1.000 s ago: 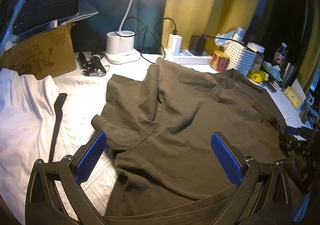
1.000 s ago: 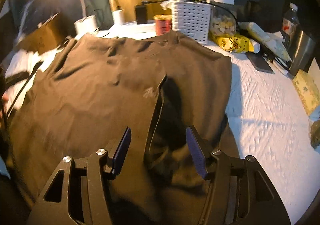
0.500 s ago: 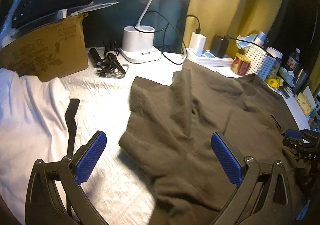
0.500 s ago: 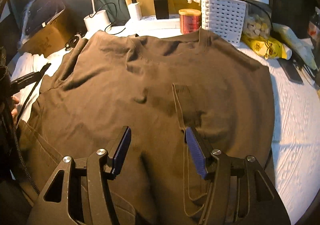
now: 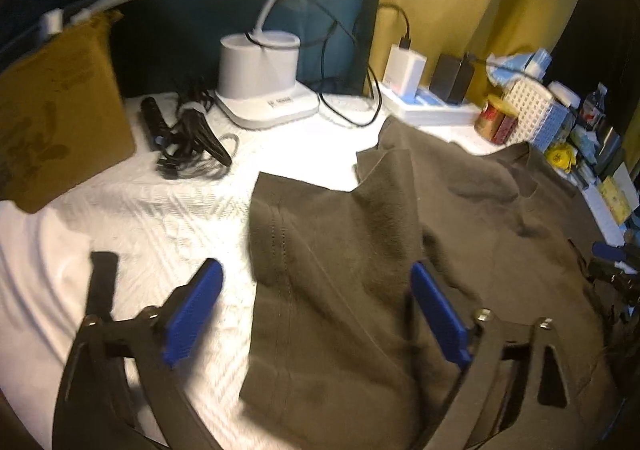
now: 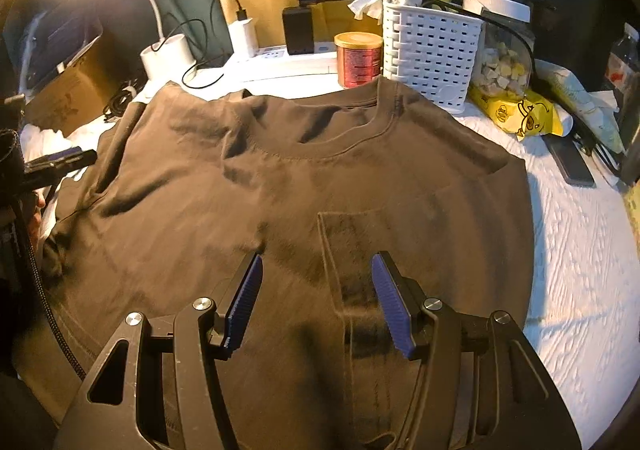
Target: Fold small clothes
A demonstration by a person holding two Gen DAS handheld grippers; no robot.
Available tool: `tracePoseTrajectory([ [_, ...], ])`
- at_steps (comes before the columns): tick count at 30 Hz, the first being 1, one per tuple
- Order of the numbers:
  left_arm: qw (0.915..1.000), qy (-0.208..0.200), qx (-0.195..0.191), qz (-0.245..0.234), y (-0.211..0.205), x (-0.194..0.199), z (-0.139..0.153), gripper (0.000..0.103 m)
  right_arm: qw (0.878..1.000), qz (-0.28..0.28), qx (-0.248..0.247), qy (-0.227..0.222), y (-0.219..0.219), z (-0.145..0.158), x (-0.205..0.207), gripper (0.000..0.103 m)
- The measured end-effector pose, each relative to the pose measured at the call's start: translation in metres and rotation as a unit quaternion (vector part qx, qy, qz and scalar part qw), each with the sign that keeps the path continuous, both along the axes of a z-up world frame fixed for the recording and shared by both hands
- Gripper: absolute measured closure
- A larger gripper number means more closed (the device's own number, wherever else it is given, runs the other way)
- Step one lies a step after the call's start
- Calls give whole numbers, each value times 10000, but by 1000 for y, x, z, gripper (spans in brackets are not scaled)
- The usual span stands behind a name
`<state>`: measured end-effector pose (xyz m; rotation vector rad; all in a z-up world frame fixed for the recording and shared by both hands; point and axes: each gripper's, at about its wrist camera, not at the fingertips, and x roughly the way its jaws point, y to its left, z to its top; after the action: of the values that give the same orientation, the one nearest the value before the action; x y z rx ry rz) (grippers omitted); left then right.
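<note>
Lying flat on white bedding (image 6: 580, 250), brown T-shirt (image 6: 280, 190) pointing collar-away, left gripper (image 5: 316, 314) jaws closing around sleeve, right gripper (image 6: 316, 298) jaws gaping, empty.

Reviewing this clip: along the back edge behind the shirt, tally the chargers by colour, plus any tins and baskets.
White plug-in charger: 1
Black plug-in charger: 1
Red cylindrical tin with gold lid: 1
White slotted plastic basket: 1
Total: 4, all behind the dark brown T-shirt.
</note>
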<state>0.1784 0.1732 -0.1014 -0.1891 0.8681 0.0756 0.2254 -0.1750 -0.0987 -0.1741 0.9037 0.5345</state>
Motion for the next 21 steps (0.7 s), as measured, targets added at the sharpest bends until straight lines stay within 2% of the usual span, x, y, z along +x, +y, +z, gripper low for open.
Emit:
tracePoseTrajectory([
  [4, 9998, 169, -1, -140, -2, 12, -10, 20, 10000, -45, 1, 9, -1, -1, 9, 43],
  [9, 9997, 121, 34, -218, -6, 13, -11, 22, 9999, -62, 2, 97, 0, -7, 19, 43],
  [10, 9996, 111, 66, -231, -7, 13, -11, 27, 9999, -48, 3, 119, 1, -9, 21, 43],
  [12, 9995, 100, 179, -226, -8, 14, -11, 68, 9999, -15, 18, 130, 3, -10, 22, 43],
  [14, 9991, 123, 266, -292, -10, 15, -11, 91, 9999, 29, 21, 135, 6, -12, 23, 43],
  [17, 9992, 92, 302, -247, -9, 12, -10, 96, 9999, 37, -28, 149, 7, -15, 25, 43],
  [21, 9993, -66, 377, -42, -3, 3, -2, 97, 9999, 28, 9, 115, 5, -12, 23, 43],
])
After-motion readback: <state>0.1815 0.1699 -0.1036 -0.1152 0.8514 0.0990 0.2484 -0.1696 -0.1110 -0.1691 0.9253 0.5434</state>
